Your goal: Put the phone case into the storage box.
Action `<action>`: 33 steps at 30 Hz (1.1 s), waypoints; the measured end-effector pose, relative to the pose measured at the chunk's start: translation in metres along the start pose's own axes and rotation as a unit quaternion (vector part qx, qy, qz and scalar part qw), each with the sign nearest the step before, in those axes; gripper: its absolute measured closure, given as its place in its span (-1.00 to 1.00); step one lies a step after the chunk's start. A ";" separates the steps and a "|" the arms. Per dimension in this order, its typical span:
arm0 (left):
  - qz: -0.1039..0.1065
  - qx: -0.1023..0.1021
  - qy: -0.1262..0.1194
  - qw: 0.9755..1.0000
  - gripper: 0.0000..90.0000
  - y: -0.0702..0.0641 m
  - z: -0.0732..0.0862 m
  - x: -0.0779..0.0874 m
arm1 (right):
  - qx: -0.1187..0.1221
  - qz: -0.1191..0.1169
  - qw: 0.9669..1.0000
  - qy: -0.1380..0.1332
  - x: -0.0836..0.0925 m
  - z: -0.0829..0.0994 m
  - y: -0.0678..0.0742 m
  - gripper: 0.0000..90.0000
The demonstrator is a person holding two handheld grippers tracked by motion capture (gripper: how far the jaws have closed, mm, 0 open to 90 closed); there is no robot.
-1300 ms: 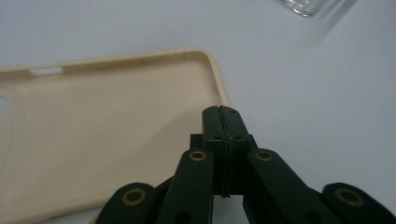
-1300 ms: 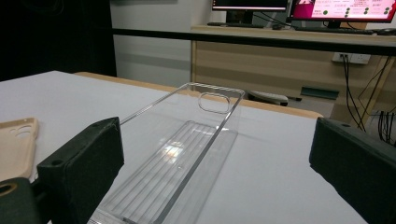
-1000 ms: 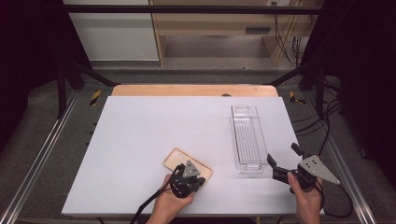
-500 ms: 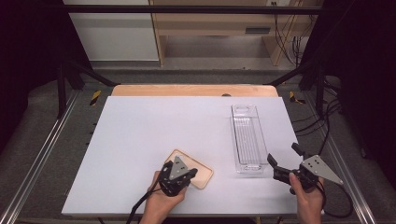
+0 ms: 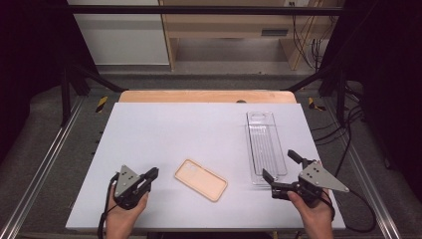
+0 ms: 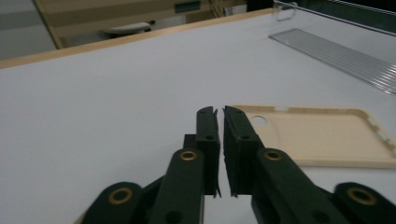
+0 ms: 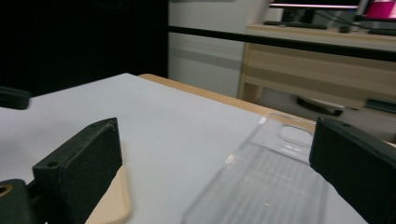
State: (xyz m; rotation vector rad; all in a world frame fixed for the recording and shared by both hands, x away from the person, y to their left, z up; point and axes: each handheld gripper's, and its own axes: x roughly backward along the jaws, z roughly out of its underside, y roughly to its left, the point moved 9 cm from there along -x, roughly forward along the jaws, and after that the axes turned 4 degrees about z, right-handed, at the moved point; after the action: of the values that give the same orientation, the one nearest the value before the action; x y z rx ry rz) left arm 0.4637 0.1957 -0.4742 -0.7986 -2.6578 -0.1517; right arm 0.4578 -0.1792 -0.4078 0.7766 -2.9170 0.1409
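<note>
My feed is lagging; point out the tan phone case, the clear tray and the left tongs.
tan phone case [image 5: 201,180], high view, middle of its back.
clear tray [image 5: 266,145], high view, ribbed floor.
left tongs [image 5: 152,173], high view, between the tips.

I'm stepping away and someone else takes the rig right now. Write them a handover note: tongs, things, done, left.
Left tongs: shut on nothing, low over the table just left of the phone case, clear of it.
Right tongs: open wide, empty, at the near end of the clear tray.
Beige phone case: flat on the table, open side up, between the two tongs, untouched.
Clear tray: lies lengthwise at the right side of the table, nothing in it.
Done: nothing is gripped and the case is not in the tray.
Left: probably to grip the case and move it, perhaps to the tray.
</note>
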 end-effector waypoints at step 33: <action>-0.024 0.049 -0.067 0.996 -0.88 0.030 0.011 0.019 | 0.035 -0.156 0.944 0.290 -0.097 0.099 0.126 -0.88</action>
State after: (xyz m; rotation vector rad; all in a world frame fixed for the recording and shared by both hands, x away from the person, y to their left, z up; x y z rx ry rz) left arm 0.4622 0.2330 -0.4777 -0.7380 -2.7875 0.0208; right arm 0.4690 -0.0347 -0.5265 0.9946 -2.2189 0.3728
